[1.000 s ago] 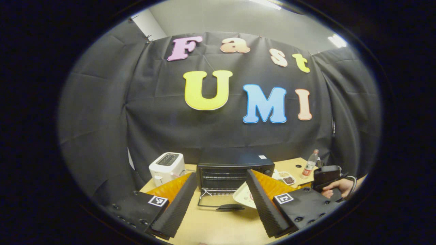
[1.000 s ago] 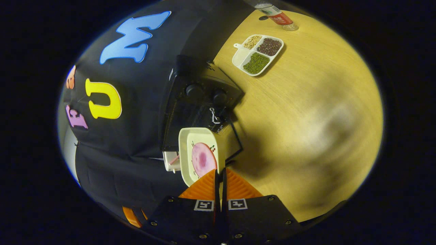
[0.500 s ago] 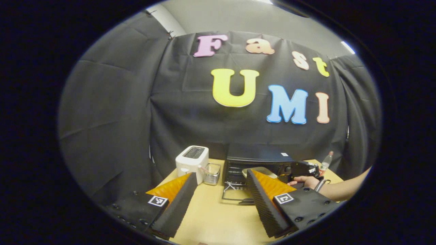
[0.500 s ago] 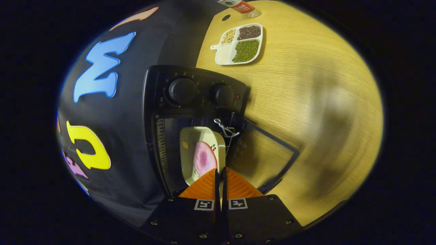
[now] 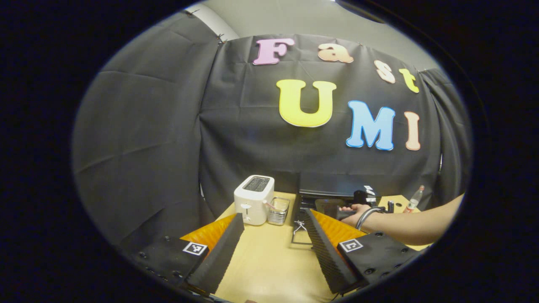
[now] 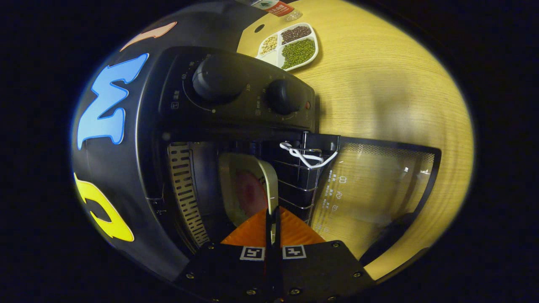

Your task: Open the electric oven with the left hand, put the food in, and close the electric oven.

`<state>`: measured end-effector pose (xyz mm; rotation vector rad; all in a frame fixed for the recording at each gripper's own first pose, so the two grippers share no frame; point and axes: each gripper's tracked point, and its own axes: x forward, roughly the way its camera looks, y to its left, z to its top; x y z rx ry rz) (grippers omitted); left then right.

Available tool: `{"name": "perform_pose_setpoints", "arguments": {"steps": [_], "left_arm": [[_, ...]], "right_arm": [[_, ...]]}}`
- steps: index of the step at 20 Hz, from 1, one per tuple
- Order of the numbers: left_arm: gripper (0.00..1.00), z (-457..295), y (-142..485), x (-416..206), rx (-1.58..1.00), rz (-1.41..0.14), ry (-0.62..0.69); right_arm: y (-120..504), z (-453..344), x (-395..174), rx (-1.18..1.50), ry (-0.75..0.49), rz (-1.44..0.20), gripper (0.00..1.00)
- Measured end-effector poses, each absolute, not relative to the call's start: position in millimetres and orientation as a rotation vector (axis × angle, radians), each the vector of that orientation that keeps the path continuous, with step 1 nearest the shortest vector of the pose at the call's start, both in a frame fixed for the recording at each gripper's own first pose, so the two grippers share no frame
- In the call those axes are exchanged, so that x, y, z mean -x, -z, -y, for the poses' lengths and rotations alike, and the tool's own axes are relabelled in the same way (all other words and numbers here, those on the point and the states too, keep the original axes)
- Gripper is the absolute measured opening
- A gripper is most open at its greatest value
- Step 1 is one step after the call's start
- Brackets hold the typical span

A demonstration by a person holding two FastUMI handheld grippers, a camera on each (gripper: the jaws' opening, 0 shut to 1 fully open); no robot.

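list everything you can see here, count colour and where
electric oven: 1, black, back of table, door folded open
plate of food: 1, cream with pink food, inside the oven
divided tray: 1, white with beans, right of the oven
bottle: 1, clear, red label, table's far right
toaster: 1, white, left of the oven
wire basket: 1, metal, between toaster and oven
table: 1, light wood
left gripper: open, empty
right gripper: shut on plate rim
forearm: 1, reaching to the oven
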<state>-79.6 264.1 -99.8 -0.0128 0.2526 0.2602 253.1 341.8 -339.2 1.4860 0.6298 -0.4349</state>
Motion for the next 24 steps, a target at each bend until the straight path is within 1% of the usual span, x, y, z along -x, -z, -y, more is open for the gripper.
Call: {"name": "perform_pose_setpoints", "arguments": {"steps": [3, 4, 6, 7, 8, 9, 10, 12, 13, 14, 15, 16, 20, 22, 23, 24], "left_arm": [[1.0, -254.6, 100.6, 70.7, -0.004, -0.252, -0.24], [1.0, -250.7, 99.8, 66.9, -0.005, -0.252, -0.232], [1.0, -241.4, 102.6, 62.3, 0.001, -0.252, -0.216], [1.0, -236.8, 103.9, 57.9, 0.005, -0.251, -0.208], [0.98, -232.1, 103.4, 53.8, 0.007, -0.247, -0.199], [0.98, -226.8, 104.9, 49.7, 0.009, -0.245, -0.189], [1.0, -221.3, 105.6, 44.8, 0.012, -0.245, -0.18], [1.0, -209.6, 107.1, 33.1, 0.02, -0.243, -0.16], [1.0, -203.1, 105.9, 27.5, 0.025, -0.239, -0.147], [0.98, -195.4, 106.3, 21.2, 0.028, -0.236, -0.133], [0.98, -187.0, 107.0, 15.0, 0.029, -0.234, -0.117], [1.0, -178.9, 107.9, 9.3, 0.028, -0.234, -0.101], [0.98, -144.8, 106.4, -7.8, 0.012, -0.229, -0.049], [0.98, -127.8, 100.7, -12.7, 0.005, -0.219, -0.031], [0.92, -118.5, 98.4, -13.8, 0.001, -0.213, -0.025], [1.0, -110.4, 92.9, -15.3, -0.004, -0.204, -0.017]], "right_arm": [[336.5, -350.5, -254.4, -1.448, 0.379, -0.662, 0.05], [330.4, -350.8, -251.6, -1.432, 0.348, -0.661, 0.1], [324.4, -353.4, -238.8, -1.357, 0.284, -0.708, 0.2], [321.7, -358.9, -230.4, -1.322, 0.234, -0.747, 0.28], [317.8, -362.2, -220.4, -1.289, 0.18, -0.782, 0.28], [314.7, -361.5, -207.1, -1.246, 0.139, -0.813, 0.44], [312.8, -356.5, -194.3, -1.183, 0.108, -0.837, 0.44], [302.9, -340.1, -169.7, -1.031, 0.031, -0.846, 0.45], [301.5, -332.0, -156.8, -0.929, -0.016, -0.85, 0.51], [295.2, -317.1, -141.7, -0.823, -0.049, -0.837, 0.68], [287.2, -300.1, -131.2, -0.727, -0.073, -0.807, 0.85], [274.3, -284.6, -120.6, -0.637, -0.101, -0.767, 0.85], [214.5, -226.1, -100.4, -0.327, -0.151, -0.533, 0.85], [168.0, -200.8, -91.7, -0.231, -0.157, -0.399, 0.85], [143.3, -190.7, -86.0, -0.192, -0.163, -0.331, 0.96], [116.3, -177.2, -75.7, -0.15, -0.154, -0.265, 0.99]]}}
